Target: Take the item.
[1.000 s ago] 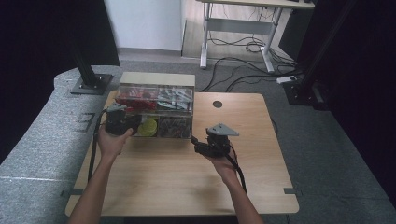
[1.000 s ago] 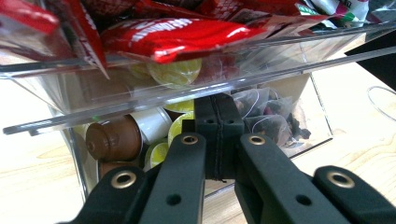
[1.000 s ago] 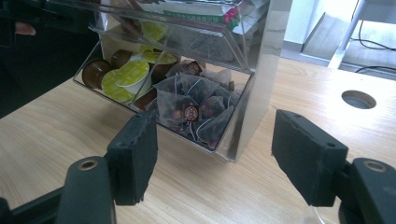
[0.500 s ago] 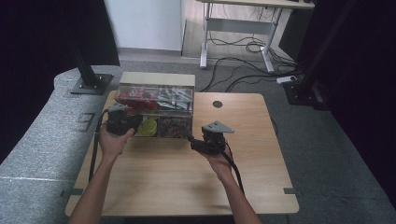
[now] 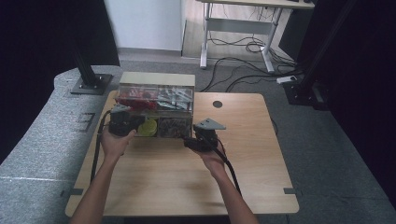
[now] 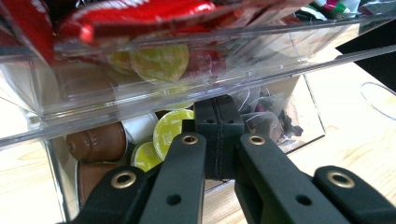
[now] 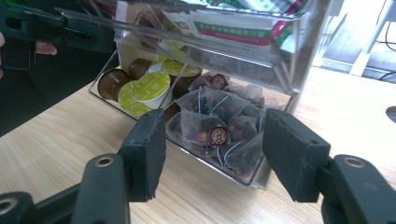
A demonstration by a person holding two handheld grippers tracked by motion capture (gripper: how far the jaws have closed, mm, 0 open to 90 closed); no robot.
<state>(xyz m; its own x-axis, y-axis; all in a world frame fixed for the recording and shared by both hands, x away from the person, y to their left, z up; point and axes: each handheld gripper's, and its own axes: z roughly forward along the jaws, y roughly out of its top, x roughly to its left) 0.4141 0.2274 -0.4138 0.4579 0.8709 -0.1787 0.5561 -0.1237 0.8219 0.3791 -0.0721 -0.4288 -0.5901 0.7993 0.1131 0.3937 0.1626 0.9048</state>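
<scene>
A clear plastic organiser box [image 5: 156, 95] stands at the table's back left. Its top tier holds red packets [image 6: 140, 14] and tea sachets [image 7: 233, 28]. The lower drawer [image 7: 254, 179] is pulled out, with brown and yellow-green coffee capsules [image 7: 152, 86] on one side and mesh tea bags [image 7: 219, 116] on the other. My left gripper [image 5: 139, 122] is at the box's left front, its pads [image 6: 218, 116] pressed together just under the upper tier's clear lip. My right gripper [image 5: 187, 141] is open in front of the tea-bag side of the drawer. Its jaws [image 7: 215, 128] have just been closing and nothing is between the pads.
The wooden table [image 5: 187, 177] has a round cable hole [image 5: 217, 104] to the right of the box. Grey padded flooring [image 5: 42, 154] lies to the left. A desk frame and cables [image 5: 243, 42] are behind the table.
My right gripper has moved left and slightly forward, closer to the pulled-out drawer. The left hand and the box have not moved.
</scene>
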